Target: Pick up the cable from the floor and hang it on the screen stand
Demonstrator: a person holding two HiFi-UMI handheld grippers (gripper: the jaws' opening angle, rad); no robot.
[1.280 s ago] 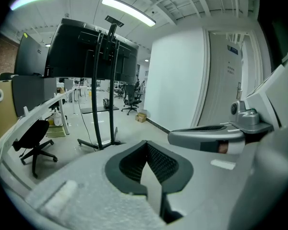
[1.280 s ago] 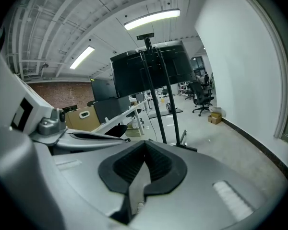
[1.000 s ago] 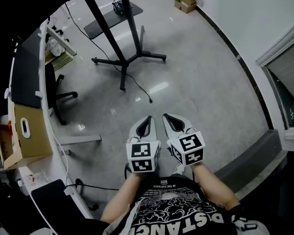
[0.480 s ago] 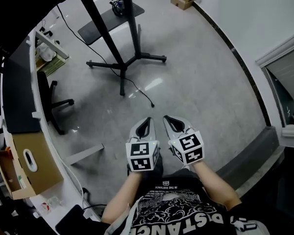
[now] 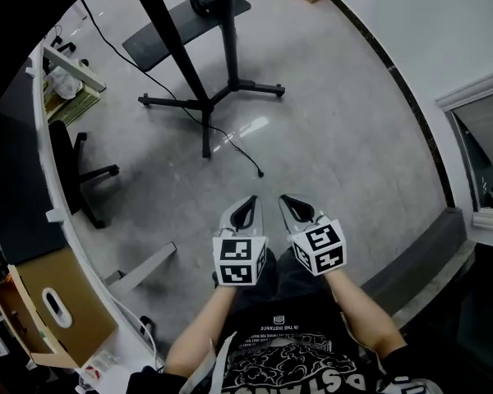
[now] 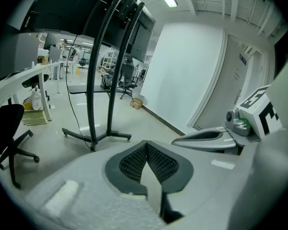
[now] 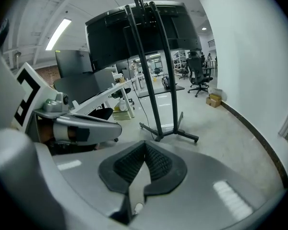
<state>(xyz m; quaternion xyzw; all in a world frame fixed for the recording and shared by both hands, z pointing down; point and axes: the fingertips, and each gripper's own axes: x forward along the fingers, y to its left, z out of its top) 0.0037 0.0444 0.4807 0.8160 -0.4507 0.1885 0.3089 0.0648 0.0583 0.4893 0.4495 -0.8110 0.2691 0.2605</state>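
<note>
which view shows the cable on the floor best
Head view: the cable trails over the floor from the screen stand to its loose end. Gripper views show just a thin strand by the stand, end hidden.

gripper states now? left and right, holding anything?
Left gripper: closed, empty.
Right gripper: closed, empty.

The floor (image 5: 345, 121) looks to me like smooth pale stone, glossy enough to mirror the ceiling lights. On it the stand (image 5: 224, 31) reads as matt black metal tube, and the thin cable (image 5: 245, 156) as matt black. The left gripper (image 5: 251, 198) and right gripper (image 5: 284, 198) have matt grey plastic shells, their black pads (image 6: 158, 159) are finely ribbed and rough, and the box (image 5: 82, 302) is plain brown cardboard.
</note>
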